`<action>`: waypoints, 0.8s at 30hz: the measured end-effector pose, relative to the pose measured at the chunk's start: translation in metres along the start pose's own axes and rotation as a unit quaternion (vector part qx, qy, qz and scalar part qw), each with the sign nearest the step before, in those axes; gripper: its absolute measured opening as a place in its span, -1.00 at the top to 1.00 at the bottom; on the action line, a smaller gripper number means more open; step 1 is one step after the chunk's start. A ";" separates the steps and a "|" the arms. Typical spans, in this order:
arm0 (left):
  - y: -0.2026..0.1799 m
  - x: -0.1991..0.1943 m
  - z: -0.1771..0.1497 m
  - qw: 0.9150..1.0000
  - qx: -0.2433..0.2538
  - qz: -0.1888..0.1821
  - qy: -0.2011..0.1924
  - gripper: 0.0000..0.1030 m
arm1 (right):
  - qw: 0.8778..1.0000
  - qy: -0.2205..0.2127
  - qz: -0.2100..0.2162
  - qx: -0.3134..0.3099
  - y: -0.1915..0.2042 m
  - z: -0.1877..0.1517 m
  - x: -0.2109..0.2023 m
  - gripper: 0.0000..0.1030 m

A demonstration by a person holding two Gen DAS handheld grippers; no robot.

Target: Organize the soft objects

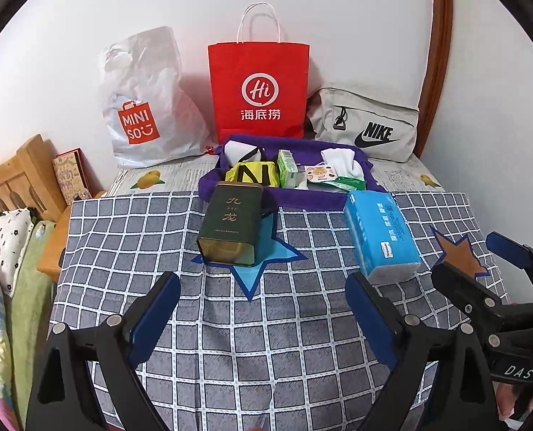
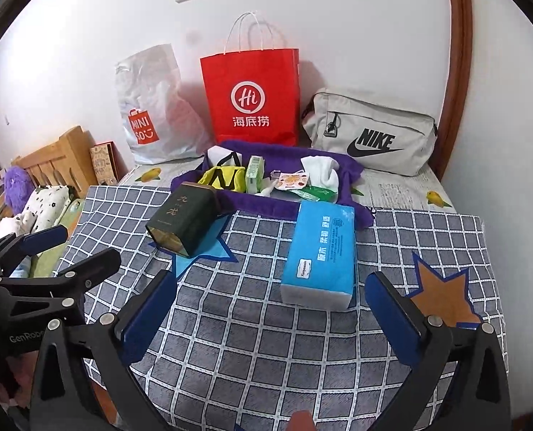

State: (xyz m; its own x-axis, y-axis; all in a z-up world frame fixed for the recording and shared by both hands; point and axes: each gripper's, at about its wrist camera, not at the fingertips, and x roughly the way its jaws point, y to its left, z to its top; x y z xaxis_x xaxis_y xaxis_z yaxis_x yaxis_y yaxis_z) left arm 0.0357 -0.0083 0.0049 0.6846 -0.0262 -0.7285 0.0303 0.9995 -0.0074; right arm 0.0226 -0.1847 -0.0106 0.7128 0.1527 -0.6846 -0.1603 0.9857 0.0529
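A blue tissue pack [image 2: 318,251] lies on the checked cloth [image 2: 230,341], near the purple tray [image 2: 266,206] that already holds socks, sachets and a yellow pouch [image 1: 254,176]. Left of it a dark green tin [image 1: 230,226] rests on a blue star patch [image 1: 263,262]; an orange star [image 2: 442,294] marks the right. We hold the left gripper [image 1: 263,314] and right gripper [image 2: 273,309] wide apart and empty, above the near cloth. We judge this the gap between placements; next, one claw must straddle the soft pack and squeeze gently. Three bags stand along the far wall.
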 end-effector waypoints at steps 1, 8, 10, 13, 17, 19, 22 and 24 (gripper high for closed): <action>-0.001 0.000 -0.001 1.000 0.000 -0.001 0.000 -0.81 | 1.000 -0.001 0.000 0.001 0.000 -0.001 0.000 -1.00; -0.005 -0.002 -0.006 1.000 0.003 0.005 0.001 -0.81 | 1.000 0.001 0.001 0.002 0.000 -0.005 0.000 -1.00; -0.005 -0.003 -0.006 1.000 0.003 0.008 0.002 -0.81 | 1.000 0.002 0.003 0.004 0.000 -0.006 0.001 -1.00; -0.004 -0.003 -0.007 1.000 0.001 0.007 0.003 -0.81 | 1.000 0.002 0.006 0.008 -0.001 -0.008 0.001 -1.00; -0.004 -0.003 -0.007 1.000 0.001 0.007 0.002 -0.81 | 1.000 0.001 0.005 0.008 -0.002 -0.008 0.000 -1.00; -0.004 -0.003 -0.007 1.000 0.001 0.007 0.003 -0.81 | 1.000 0.000 0.004 0.007 -0.001 -0.008 -0.001 -1.00; -0.005 -0.004 -0.008 1.000 0.000 0.008 0.004 -0.81 | 1.000 -0.002 0.000 0.006 -0.001 -0.009 -0.003 -1.00; -0.005 -0.004 -0.008 1.000 0.000 0.008 0.004 -0.81 | 1.000 -0.003 -0.005 0.004 -0.001 -0.009 -0.003 -1.00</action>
State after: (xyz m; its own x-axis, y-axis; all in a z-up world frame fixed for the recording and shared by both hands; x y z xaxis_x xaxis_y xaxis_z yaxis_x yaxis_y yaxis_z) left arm 0.0266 -0.0133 0.0024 0.6789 -0.0090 -0.7342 0.0195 0.9998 0.0057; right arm 0.0144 -0.1865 -0.0146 0.7181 0.1436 -0.6810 -0.1485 0.9876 0.0517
